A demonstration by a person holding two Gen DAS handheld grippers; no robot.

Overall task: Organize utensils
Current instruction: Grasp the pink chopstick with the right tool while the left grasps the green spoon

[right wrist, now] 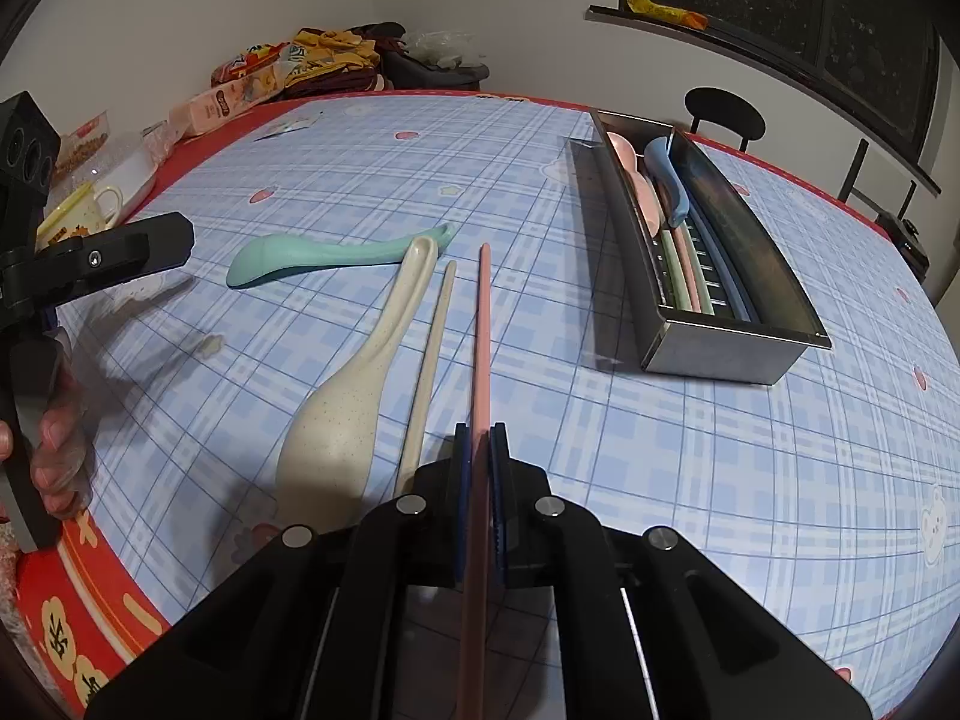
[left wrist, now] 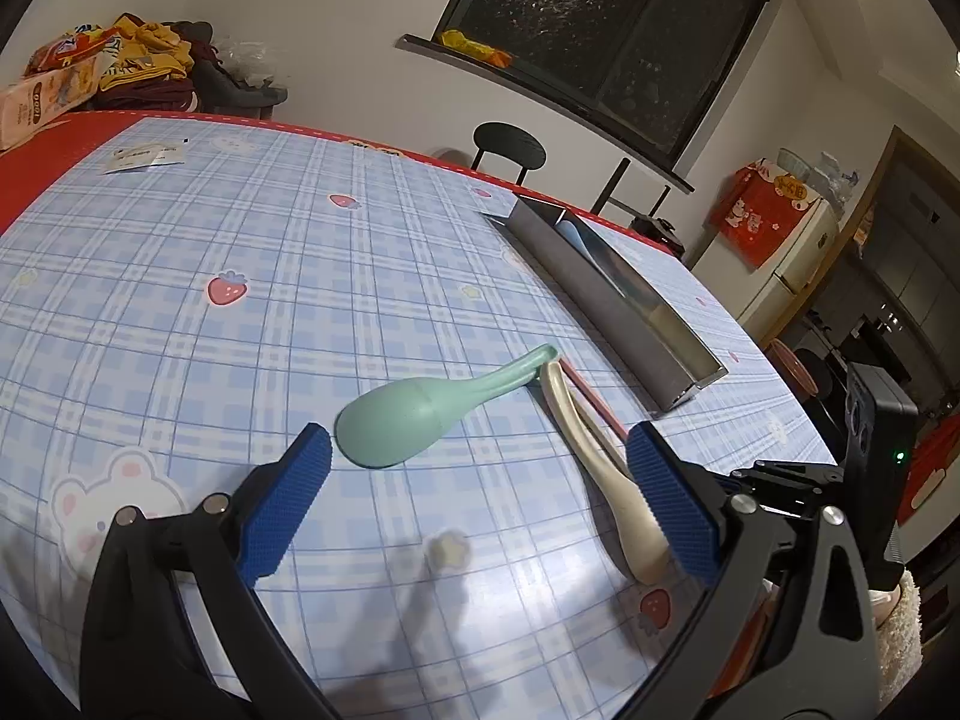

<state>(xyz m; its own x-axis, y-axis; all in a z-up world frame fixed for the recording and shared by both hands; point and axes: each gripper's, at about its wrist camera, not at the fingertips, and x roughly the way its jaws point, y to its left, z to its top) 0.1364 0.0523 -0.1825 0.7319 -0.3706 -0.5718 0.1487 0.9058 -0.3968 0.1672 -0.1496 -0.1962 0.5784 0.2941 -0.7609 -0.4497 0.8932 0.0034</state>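
My right gripper (right wrist: 480, 438) is shut on a pink chopstick (right wrist: 481, 330) that points away across the checked tablecloth. Left of it lie a cream chopstick (right wrist: 429, 354), a cream spoon (right wrist: 354, 396) and a green spoon (right wrist: 324, 255). A metal utensil tray (right wrist: 714, 354) at the right holds pink and blue spoons (right wrist: 666, 177) and several chopsticks. My left gripper (left wrist: 480, 450) hovers open above the table, the green spoon (left wrist: 420, 414) just ahead between its blue pads, the cream spoon (left wrist: 606, 480) beside the right pad (left wrist: 672, 504). The pink chopstick (left wrist: 591, 399) shows behind it.
The metal tray (left wrist: 618, 312) stands near the table's right side. Snack boxes, a cup (right wrist: 99, 207) and clothes (right wrist: 336, 57) crowd the far left corner. A black chair (right wrist: 723, 114) stands behind the table. A hand (right wrist: 57, 462) holds the left gripper's handle at the table's red near edge.
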